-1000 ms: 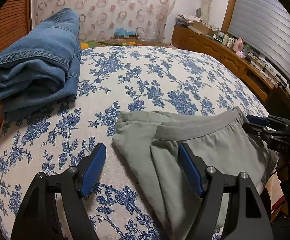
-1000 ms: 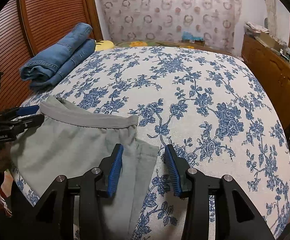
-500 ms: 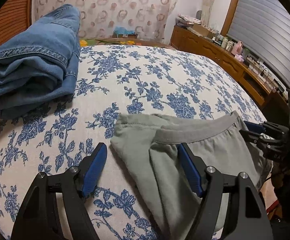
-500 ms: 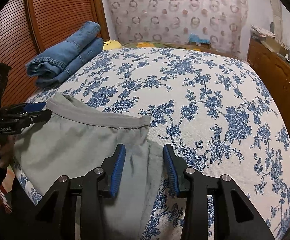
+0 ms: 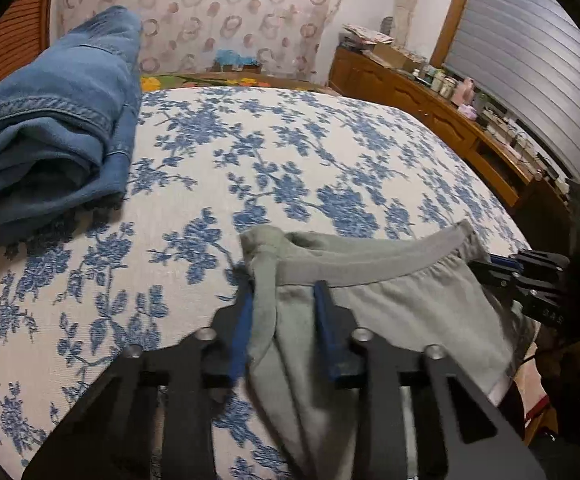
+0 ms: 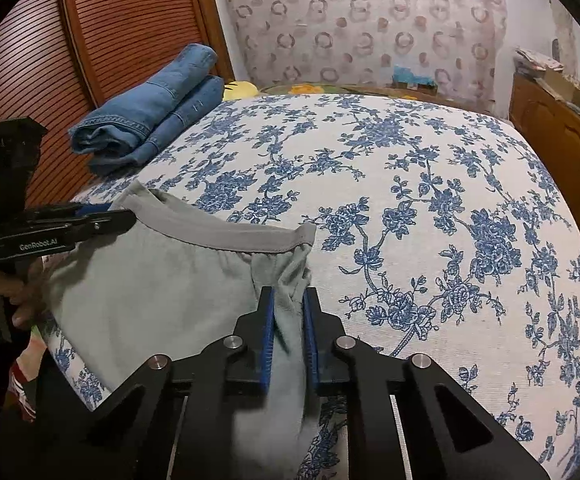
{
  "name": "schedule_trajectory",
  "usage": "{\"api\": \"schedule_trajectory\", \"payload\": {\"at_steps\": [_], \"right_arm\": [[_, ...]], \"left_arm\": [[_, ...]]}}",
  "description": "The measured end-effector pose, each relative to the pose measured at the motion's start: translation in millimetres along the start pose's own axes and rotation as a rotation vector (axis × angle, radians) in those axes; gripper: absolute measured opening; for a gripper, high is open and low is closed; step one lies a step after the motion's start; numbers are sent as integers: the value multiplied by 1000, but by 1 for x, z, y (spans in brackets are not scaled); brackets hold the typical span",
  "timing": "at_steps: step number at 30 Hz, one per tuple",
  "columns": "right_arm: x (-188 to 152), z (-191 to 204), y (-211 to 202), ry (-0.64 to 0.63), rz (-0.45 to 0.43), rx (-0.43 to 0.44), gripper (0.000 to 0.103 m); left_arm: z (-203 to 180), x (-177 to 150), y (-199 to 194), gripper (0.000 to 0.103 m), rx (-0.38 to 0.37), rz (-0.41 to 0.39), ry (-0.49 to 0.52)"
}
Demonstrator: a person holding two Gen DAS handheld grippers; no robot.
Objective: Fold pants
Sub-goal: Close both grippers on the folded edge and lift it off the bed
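Left wrist view showed the left claw (image 5: 282, 320) closing on a bunched corner of the grey pants (image 5: 410, 312) just below the waistband (image 5: 370, 256); cloth sat between its pads. Right wrist view: right claw (image 6: 290, 324) also closing, fabric ridge pinched between pads. Risk, imo: either claw might catch only the top layer, so the lower layer would drag and the fold skew. Pants lay at the bed (image 6: 450, 200) near edge, waistband at 12 o'clock of each claw; folded jeans (image 6: 146, 116) well apart at 10 o'clock.

Pants (image 6: 150, 280) at the bed's (image 6: 430, 184) near edge, folded jeans (image 6: 150, 112) behind them at its far left
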State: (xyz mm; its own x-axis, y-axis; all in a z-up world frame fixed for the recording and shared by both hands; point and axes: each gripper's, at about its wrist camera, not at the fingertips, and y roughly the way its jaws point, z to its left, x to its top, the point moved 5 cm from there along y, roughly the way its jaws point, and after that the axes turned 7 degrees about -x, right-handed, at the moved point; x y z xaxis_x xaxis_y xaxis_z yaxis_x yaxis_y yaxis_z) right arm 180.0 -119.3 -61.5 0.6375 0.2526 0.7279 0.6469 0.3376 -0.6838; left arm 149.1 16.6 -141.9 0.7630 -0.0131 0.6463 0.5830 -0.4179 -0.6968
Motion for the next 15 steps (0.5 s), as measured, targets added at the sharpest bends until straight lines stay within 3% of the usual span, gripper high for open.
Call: {"api": "schedule_trajectory", "payload": {"at_steps": [3,15], "right_arm": [[-1,0,-3,5,-11,8,12],[4,12,-37,-33,-92,17,11]], "left_arm": [[-6,0,-5,18,-9,-22,12],[-25,7,-41,17,-24,-122,49]]}}
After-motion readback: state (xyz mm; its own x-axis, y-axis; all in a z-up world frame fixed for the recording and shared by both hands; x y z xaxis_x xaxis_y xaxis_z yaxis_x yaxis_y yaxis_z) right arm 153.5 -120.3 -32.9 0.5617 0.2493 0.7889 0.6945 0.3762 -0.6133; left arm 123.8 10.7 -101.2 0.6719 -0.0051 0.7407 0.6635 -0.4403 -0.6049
